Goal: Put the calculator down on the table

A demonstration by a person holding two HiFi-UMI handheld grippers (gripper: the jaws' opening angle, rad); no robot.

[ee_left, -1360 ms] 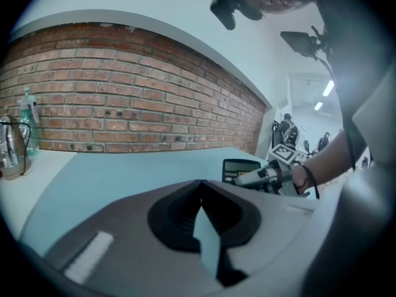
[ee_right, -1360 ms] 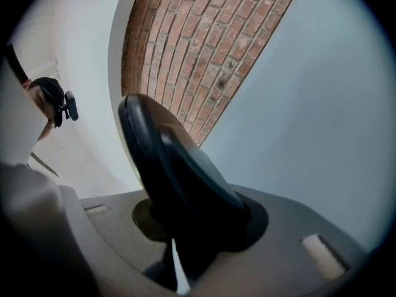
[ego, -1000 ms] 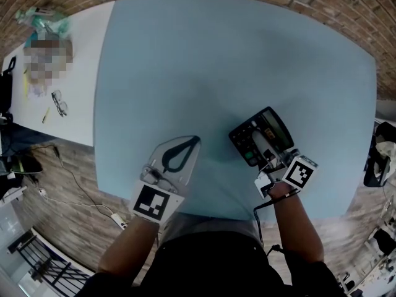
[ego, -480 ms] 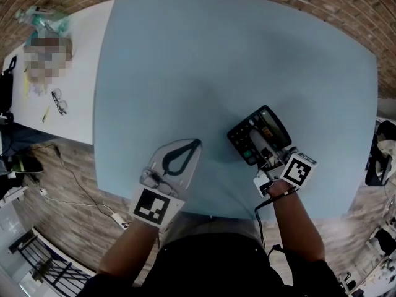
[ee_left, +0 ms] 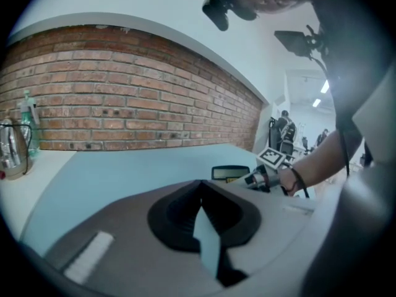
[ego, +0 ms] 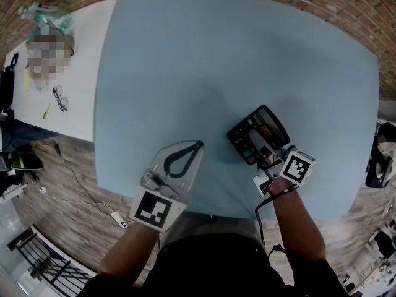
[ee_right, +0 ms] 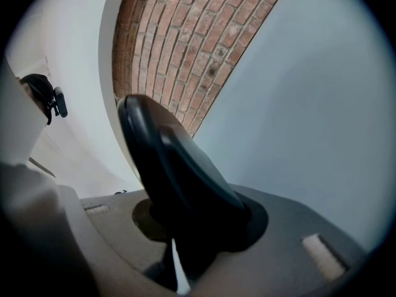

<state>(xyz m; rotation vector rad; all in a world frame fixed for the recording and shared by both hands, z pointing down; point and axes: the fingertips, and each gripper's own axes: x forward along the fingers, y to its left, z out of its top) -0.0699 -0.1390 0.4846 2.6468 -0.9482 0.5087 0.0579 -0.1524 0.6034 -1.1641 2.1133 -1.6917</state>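
In the head view, the right gripper (ego: 258, 146) had its fingers clenched on the calculator (ego: 270, 124), keys up, over the near right part of the blue counter (ego: 216, 54). Whether it touched the surface was hard to tell from there. The left gripper (ego: 193, 147) hung well to its left, near the counter's front edge, fingers closed tip to tip on nothing. Glasses (ego: 59, 99) lay on a white counter (ego: 86, 73) further left. In the left gripper view, the fingers (ee_left: 179, 218) met at their tips, with a wedge of blue counter showing through the gap behind. Beyond them the calculator (ee_left: 230, 173) stood tilted, its display facing this camera, in the right gripper (ee_left: 263, 179), before a brick wall (ee_left: 124, 98). In the right gripper view, the calculator (ee_right: 164, 159) ran edge-on, pinched at its near end between the fingers (ee_right: 253, 218), with the counter (ee_right: 322, 104) behind it.
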